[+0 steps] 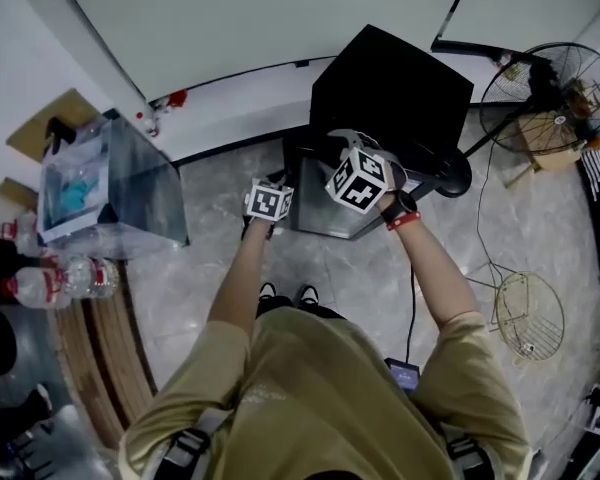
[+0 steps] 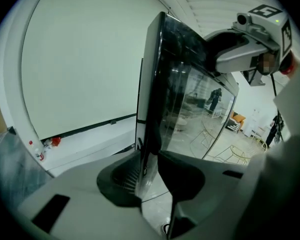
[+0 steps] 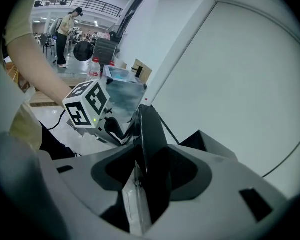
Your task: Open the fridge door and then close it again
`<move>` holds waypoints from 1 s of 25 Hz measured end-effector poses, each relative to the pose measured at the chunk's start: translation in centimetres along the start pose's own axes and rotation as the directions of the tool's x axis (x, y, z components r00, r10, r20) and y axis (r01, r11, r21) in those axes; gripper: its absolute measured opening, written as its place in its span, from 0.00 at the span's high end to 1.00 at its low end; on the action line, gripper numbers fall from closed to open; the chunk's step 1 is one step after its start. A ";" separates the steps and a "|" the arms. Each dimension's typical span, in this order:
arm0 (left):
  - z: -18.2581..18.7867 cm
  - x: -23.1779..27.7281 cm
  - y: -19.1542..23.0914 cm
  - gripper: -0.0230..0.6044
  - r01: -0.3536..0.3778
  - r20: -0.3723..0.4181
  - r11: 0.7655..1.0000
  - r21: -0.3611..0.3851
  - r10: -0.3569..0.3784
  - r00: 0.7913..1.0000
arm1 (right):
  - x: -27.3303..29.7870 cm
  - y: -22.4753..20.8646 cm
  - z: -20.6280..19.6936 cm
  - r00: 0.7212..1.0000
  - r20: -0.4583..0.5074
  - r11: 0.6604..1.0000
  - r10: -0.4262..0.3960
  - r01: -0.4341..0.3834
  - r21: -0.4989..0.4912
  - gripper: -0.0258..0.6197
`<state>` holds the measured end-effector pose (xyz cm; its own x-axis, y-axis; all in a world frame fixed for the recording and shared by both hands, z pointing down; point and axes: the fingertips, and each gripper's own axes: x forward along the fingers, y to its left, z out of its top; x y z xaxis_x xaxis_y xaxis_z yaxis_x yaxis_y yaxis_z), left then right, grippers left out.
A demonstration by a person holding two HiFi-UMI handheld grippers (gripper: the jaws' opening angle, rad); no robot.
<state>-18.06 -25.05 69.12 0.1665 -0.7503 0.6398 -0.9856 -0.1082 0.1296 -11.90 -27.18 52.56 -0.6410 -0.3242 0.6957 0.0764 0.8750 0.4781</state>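
Door swing in hand: the glossy black fridge door (image 2: 187, 99) stands ajar from the black box-shaped fridge (image 1: 390, 93) on the floor, its free edge clamped by left gripper (image 2: 150, 170) and right gripper (image 3: 145, 176); the next move probably calls for both to follow the hinge arc together.

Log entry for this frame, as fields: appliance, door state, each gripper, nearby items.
appliance: small black box-shaped fridge, standing on the grey stone floor
door: glossy black fridge door, apparently swung partly open
left gripper: jaws closed on the door's edge
right gripper: jaws closed on the same door's edge
nearby: black standing fan; clear plastic box by the wall
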 end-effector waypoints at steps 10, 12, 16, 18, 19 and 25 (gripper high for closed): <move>-1.5 -2.0 -1.1 0.80 -0.039 0.010 0.999 -0.028 0.040 0.999 | -1.0 2.1 0.4 0.999 0.037 0.998 0.031 -0.029 -0.058 0.63; -1.6 -2.4 -1.6 0.80 -0.046 0.025 0.998 -0.038 0.047 0.999 | -1.3 2.5 0.3 0.998 0.044 0.997 0.039 -0.036 -0.069 0.63; -2.1 -3.2 -2.3 0.80 -0.076 0.039 0.996 -0.052 0.079 0.996 | -2.1 3.1 0.1 0.997 0.057 0.995 0.054 -0.048 -0.090 0.63; -2.7 -3.8 -2.7 0.80 -0.086 0.037 0.994 -0.064 0.088 0.995 | -2.5 3.7 0.3 0.996 0.061 0.994 0.058 -0.052 -0.101 0.63; -3.0 -4.1 -2.9 0.80 -0.090 0.034 0.993 -0.070 0.093 0.995 | -2.6 4.1 0.4 0.996 0.063 0.993 0.060 -0.054 -0.107 0.63; -4.6 -5.8 -4.5 0.80 -0.133 0.038 0.987 -0.095 0.137 0.990 | -3.9 6.0 0.2 0.993 0.080 0.987 0.091 -0.080 -0.136 0.63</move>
<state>-14.48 -17.24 68.36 0.0288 -0.7820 0.6226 -0.9919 0.0549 0.1149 -9.07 -20.56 52.64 -0.6901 -0.2135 0.6915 0.2305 0.8409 0.4896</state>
